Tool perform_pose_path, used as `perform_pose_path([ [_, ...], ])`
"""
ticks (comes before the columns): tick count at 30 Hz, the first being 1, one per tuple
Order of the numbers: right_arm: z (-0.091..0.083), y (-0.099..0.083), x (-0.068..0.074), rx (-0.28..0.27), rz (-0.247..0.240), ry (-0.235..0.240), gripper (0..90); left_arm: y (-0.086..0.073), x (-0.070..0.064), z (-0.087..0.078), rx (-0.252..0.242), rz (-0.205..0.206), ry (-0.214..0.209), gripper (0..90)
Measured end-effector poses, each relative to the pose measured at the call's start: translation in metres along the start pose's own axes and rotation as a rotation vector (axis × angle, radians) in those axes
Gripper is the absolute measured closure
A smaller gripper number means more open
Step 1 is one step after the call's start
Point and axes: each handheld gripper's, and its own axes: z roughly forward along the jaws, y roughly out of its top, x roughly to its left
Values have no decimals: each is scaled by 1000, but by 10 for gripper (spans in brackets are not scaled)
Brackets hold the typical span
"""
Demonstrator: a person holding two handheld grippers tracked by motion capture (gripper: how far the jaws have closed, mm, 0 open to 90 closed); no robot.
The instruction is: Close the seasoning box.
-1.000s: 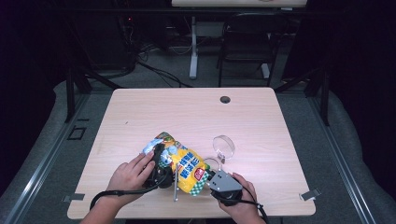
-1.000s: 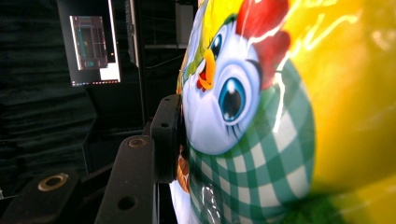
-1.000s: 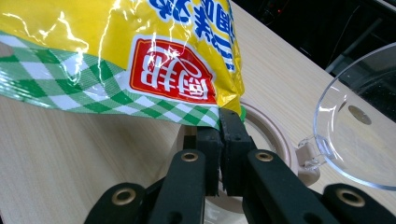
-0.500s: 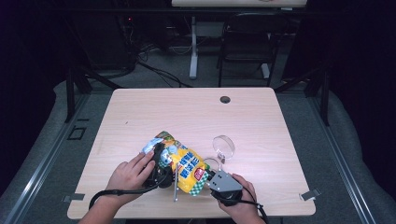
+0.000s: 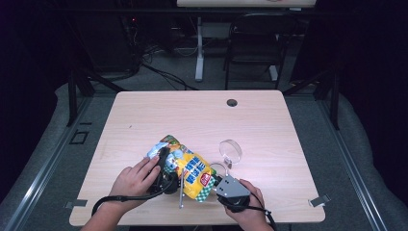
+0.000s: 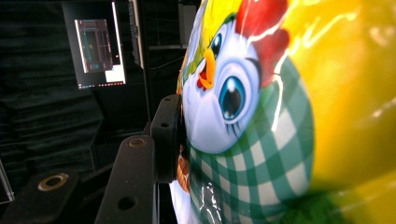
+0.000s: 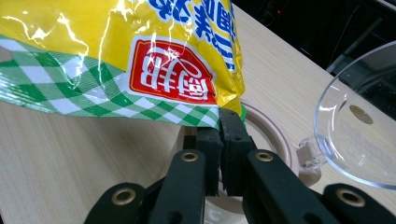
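Bag (image 5: pixel 185 168): glossy plastic film, crinkled, bright glare streaks over yellow and green-check print. Table (image 5: pixel 288 134): pale wood-grain top, smooth, matt. Lid (image 7: pixel 359 126): clear hard plastic, shiny. Jar (image 7: pixel 275 140) rim: beige plastic, smooth, dull. Right gripper (image 7: pixel 219 122) jaws: black matt plastic, brass-look rivets. Left gripper (image 6: pixel 170 135) jaw: same black matt finish, metal bushings.

Table (image 5: pixel 269 120) lit from above, surroundings dark; glare on close, blurred bag (image 6: pixel 289 116).
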Motion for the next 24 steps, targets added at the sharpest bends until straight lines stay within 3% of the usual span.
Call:
perform_pose_path([
  [24,-1,-1,-3,-5,15,-4,880,5,5,-1,5,27,12,603],
])
